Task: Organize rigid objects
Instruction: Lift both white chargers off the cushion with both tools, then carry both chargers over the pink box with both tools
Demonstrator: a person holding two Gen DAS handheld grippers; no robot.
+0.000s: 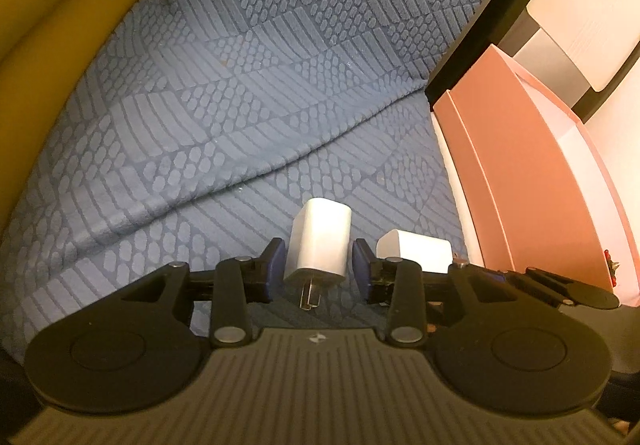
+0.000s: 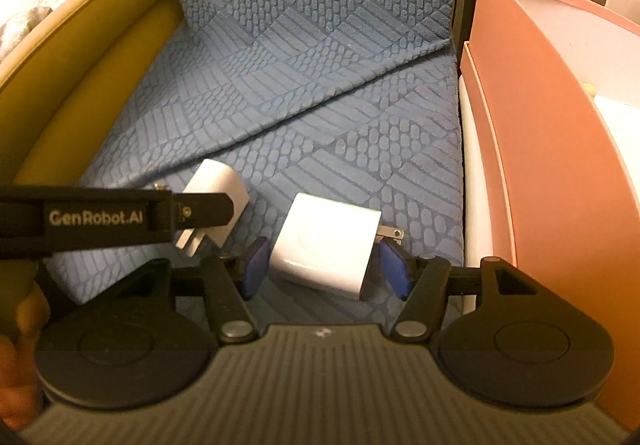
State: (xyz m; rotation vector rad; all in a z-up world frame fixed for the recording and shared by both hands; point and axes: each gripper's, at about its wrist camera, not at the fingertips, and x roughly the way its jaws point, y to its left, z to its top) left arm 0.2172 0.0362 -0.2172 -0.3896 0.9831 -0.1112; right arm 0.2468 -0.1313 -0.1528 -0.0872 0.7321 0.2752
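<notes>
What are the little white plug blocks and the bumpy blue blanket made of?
The two white chargers look like smooth, slightly glossy hard plastic, with metal prongs that shine silver. The blue blanket looks like soft fleece fabric: its raised pattern is fuzzy and it folds in a crease.

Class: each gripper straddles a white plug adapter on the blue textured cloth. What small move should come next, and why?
Probably close both. The left gripper and right gripper each stand open around a white plug adapter with gaps beside the pads, nothing gripped; the pink box waits alongside.
</notes>
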